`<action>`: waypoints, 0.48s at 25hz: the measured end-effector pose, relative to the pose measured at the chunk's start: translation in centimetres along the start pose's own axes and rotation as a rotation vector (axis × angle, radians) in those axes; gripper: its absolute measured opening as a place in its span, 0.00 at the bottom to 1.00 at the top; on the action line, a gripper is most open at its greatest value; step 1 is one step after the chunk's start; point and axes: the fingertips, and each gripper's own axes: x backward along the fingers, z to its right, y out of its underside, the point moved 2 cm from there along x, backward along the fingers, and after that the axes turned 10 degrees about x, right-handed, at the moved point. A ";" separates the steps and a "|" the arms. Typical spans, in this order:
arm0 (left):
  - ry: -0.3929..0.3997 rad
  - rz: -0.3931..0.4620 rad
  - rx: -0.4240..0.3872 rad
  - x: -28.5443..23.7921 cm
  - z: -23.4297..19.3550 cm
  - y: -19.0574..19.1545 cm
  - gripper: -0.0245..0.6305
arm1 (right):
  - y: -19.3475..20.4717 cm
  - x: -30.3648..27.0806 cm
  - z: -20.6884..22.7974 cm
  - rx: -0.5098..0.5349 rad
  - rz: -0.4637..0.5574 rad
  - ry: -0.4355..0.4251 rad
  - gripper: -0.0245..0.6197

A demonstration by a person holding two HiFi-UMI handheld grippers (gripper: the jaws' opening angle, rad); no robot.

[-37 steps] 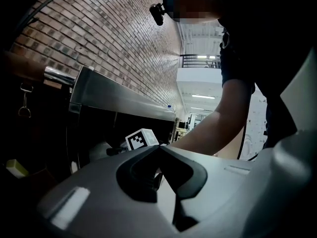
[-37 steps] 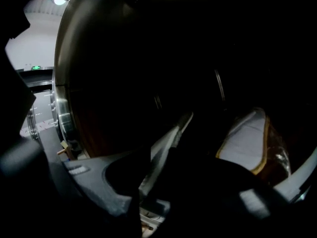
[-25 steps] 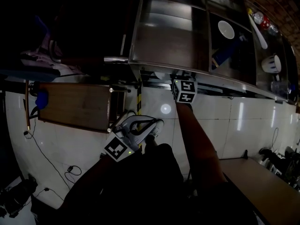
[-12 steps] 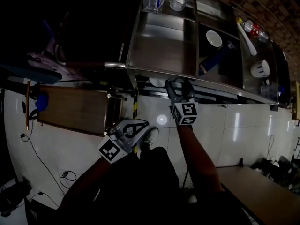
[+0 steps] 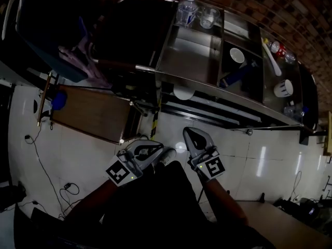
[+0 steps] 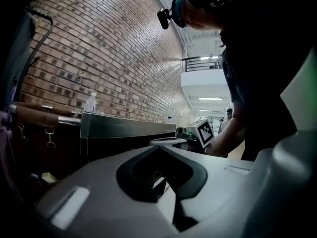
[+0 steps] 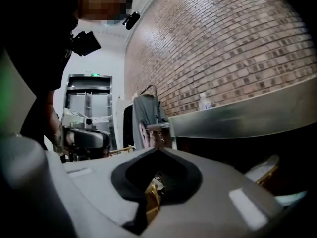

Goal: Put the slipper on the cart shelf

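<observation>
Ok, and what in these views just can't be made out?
- Head view: pale rounded object under the top tray of the stainless-steel cart, too dark and small to call a slipper.
- Head view: the cart's lower shelves, lost in shadow.
- Left gripper view: tray contents, mostly hidden behind the steel side wall.

The head view is badly underexposed, much of it near black; only the white floor (image 5: 78, 152) catches light, with pale glare streaks at right. Straight lines bow toward its edges. Both gripper views are brighter: the brick wall (image 6: 114, 58) is evenly lit, the ceiling lamps (image 6: 210, 98) blow out, and the nearest surfaces blur.
</observation>
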 end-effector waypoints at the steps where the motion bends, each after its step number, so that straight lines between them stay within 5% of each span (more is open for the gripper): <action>1: -0.013 -0.001 0.003 0.7 0.4 -0.2 0.04 | -0.4 0.3 -1.2 -0.011 0.006 -0.027 0.04; 12: -0.053 0.000 -0.015 7.9 -0.9 -1.3 0.04 | -3.7 -2.8 -11.4 0.024 0.024 -0.167 0.04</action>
